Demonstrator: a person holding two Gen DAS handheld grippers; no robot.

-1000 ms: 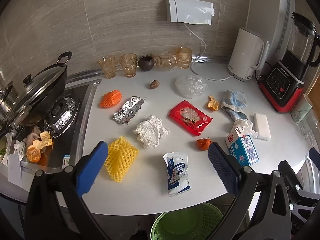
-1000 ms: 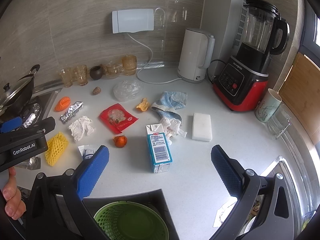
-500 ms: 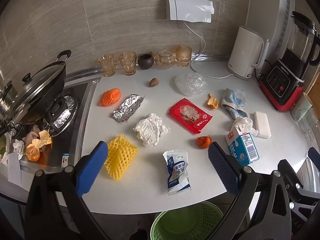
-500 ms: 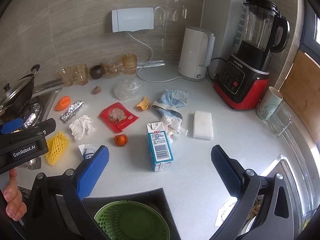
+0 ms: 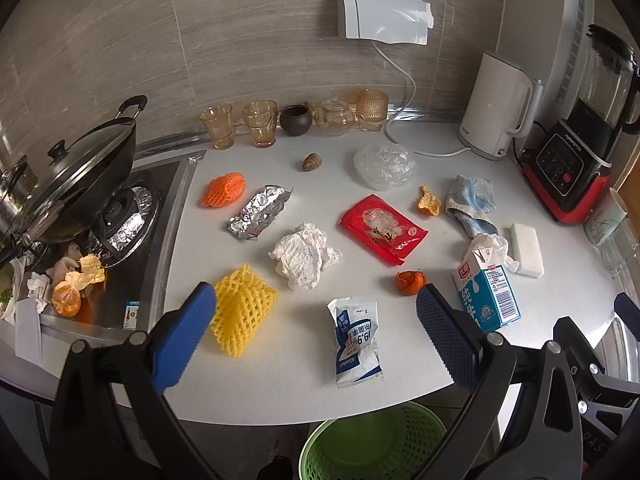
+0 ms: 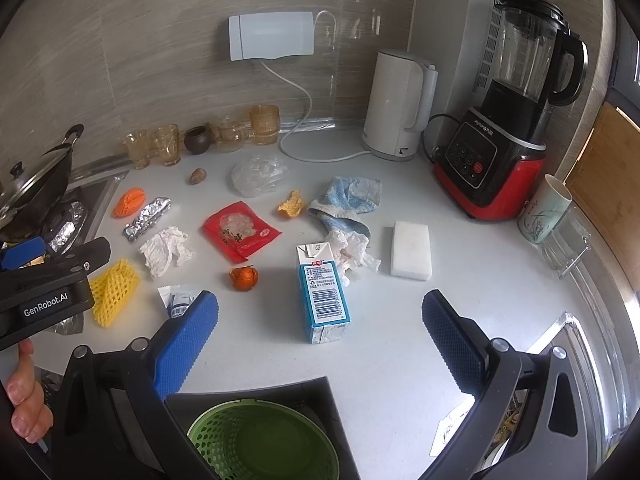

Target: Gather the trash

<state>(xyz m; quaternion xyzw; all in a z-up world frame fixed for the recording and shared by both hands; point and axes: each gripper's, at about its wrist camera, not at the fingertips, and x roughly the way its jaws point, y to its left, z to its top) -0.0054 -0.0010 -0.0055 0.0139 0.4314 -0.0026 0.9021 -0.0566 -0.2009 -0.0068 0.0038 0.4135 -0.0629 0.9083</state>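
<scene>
Trash lies scattered over the white counter: a yellow foam net, crumpled white paper, a red snack wrapper and a blue-and-white milk carton standing upright at right. A green mesh bin sits below the near edge. The left claw and right claw both hover wide apart, holding nothing.

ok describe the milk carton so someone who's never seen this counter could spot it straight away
Start at the red-based blender on the counter's right, then come toward the front edge past the white sponge block. The milk carton stands upright just left of it, touching a crumpled tissue: the only boxy, blue-and-white, barcoded thing there.
</scene>
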